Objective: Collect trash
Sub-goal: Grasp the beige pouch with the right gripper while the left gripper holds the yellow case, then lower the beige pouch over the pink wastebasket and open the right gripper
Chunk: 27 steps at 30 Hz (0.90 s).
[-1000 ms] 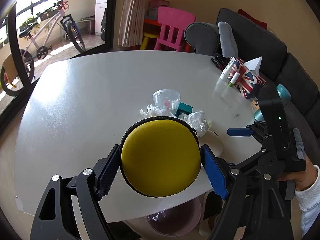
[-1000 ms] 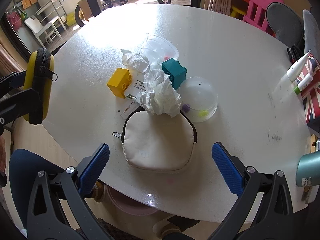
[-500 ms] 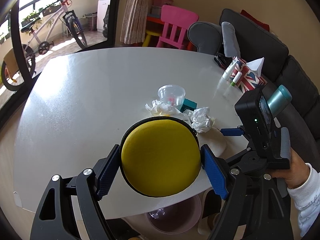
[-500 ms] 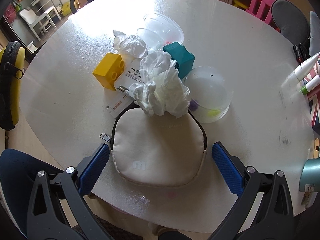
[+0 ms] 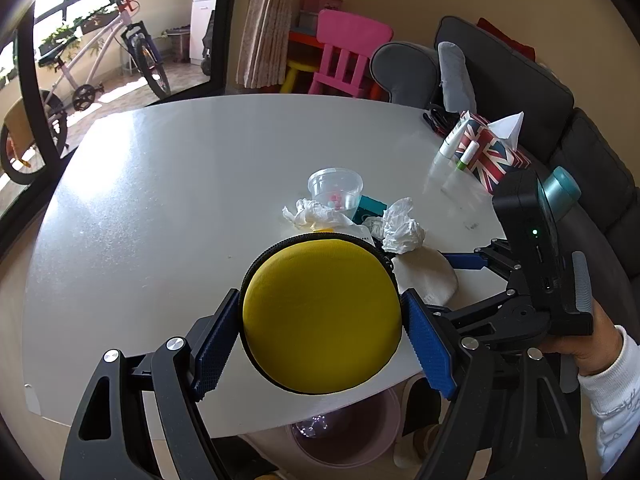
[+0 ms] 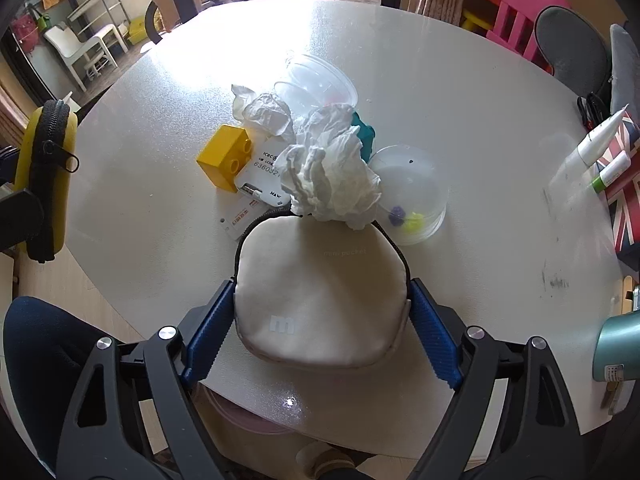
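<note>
My left gripper (image 5: pixel 320 320) is shut on a round yellow zip case (image 5: pixel 320 304), held over the near table edge; the case also shows at the left of the right wrist view (image 6: pixel 46 184). My right gripper (image 6: pixel 320 320) is closing, its blue pads against both sides of a beige pouch (image 6: pixel 320 280) lying on the white table (image 6: pixel 480 80). A crumpled tissue (image 6: pixel 332 176) rests against the pouch's far edge. A second tissue (image 6: pixel 264 114), a clear cup (image 6: pixel 316 88) and a clear dome lid (image 6: pixel 412 196) lie behind it.
A yellow brick (image 6: pixel 226 158), a teal brick (image 6: pixel 366 136) and white cards (image 6: pixel 260 180) sit among the tissues. A flag-patterned box (image 6: pixel 624 184) and a teal bottle (image 6: pixel 618 348) stand at the right. A pink bin (image 5: pixel 344 432) sits under the table edge.
My right gripper came down and forward over the beige pouch, and its jaws narrowed onto the pouch's sides. The left gripper kept still with the yellow case.
</note>
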Available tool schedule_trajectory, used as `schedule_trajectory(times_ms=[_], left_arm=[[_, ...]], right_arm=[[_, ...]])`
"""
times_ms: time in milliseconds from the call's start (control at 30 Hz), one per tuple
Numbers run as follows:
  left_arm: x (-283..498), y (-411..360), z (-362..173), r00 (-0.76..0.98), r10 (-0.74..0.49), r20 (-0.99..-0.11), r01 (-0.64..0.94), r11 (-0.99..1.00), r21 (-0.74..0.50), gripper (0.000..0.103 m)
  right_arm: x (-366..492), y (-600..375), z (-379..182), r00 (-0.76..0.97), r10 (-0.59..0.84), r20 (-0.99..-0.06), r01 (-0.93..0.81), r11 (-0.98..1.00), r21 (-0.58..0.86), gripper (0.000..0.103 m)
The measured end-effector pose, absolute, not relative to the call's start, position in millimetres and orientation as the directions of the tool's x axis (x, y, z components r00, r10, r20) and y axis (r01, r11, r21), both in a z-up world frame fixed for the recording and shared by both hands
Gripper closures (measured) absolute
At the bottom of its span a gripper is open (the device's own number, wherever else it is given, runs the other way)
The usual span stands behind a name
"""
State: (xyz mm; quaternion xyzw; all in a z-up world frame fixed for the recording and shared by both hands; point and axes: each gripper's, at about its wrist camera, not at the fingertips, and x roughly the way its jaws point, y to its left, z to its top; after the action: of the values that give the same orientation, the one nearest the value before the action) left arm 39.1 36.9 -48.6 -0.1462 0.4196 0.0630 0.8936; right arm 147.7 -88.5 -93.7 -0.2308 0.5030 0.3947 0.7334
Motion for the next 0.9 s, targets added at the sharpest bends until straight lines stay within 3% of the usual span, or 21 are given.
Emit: schedule_trajectory(times_ms=[900], left_arm=[[8.0,8.2,-35.4,0.635,-0.018,-0.772,-0.185,0.967,-0.175,0.026]], right_arm=[[102.7,-150.9,-9.1,0.26,0.494,-0.83,-0.833,0.549,0.066,0.019]])
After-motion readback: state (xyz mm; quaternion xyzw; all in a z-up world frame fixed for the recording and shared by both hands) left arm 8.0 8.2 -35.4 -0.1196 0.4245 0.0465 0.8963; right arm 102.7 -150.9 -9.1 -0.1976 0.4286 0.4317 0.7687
